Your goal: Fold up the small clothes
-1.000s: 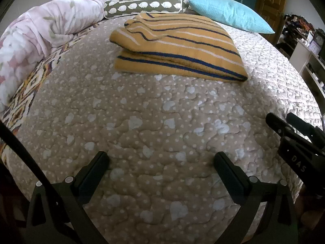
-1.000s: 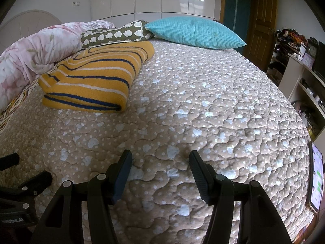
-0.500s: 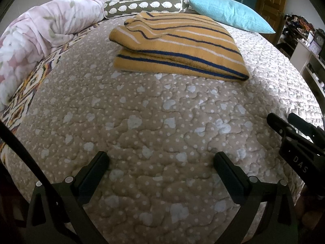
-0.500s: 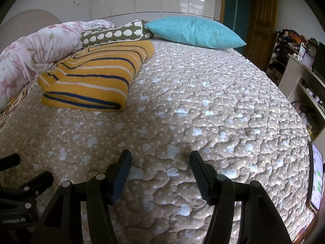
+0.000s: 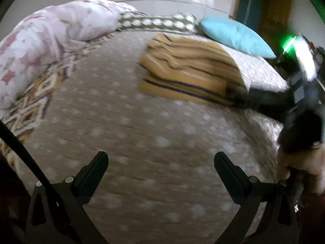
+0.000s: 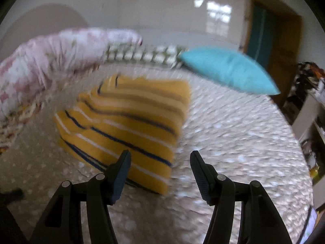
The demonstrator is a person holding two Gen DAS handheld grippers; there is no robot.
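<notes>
A folded yellow garment with dark blue and white stripes (image 5: pixel 189 75) lies on the beige dotted bedspread (image 5: pixel 142 142). In the right wrist view it (image 6: pixel 130 126) sits just ahead of my right gripper (image 6: pixel 160 162), which is open, its fingertips over the garment's near right corner. My left gripper (image 5: pixel 160 162) is open and empty, low over the bedspread, well short of the garment. In the left wrist view the right gripper's body (image 5: pixel 284 99) reaches the garment's right edge. Both views are motion-blurred.
A rolled pink floral duvet (image 5: pixel 50 44) lies along the left. A patterned bolster (image 5: pixel 158 22) and a turquoise pillow (image 5: pixel 235 36) lie at the head of the bed. Shelves and a wooden door (image 6: pixel 284 46) stand to the right.
My right gripper has moved forward and left to the garment's near corner and opened wider. My left gripper has shifted left, so the garment now lies to its right.
</notes>
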